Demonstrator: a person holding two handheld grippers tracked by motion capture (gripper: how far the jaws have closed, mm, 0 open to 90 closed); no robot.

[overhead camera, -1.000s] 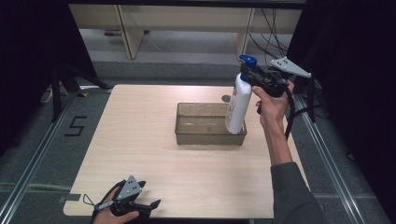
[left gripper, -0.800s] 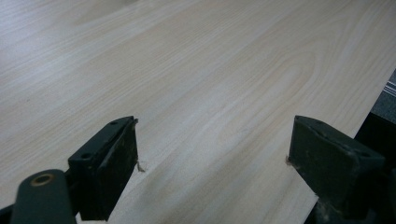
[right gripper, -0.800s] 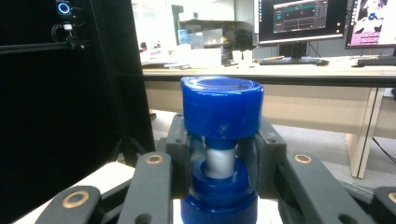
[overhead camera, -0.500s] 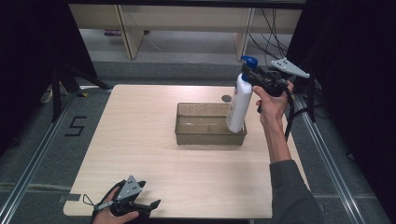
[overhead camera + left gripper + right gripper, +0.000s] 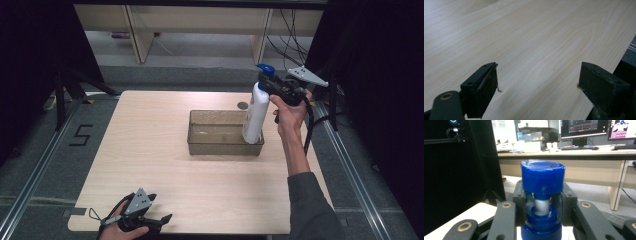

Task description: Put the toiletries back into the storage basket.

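A white bottle with a blue cap stands tilted with its base inside the right end of a clear brownish bin. My right gripper is shut on the bottle's neck just under the blue cap; in the right gripper view the black jaws press on the white neck from both sides. My left gripper rests at the table's near left edge, held by a hand. In the left gripper view its jaws stand wide apart over bare wood with nothing between them.
The light wooden table has a small dark round mark behind the bin. Shelving stands beyond the far edge, metal floor rails run along both sides, and black curtains hang left and right. A cable trails from the right gripper.
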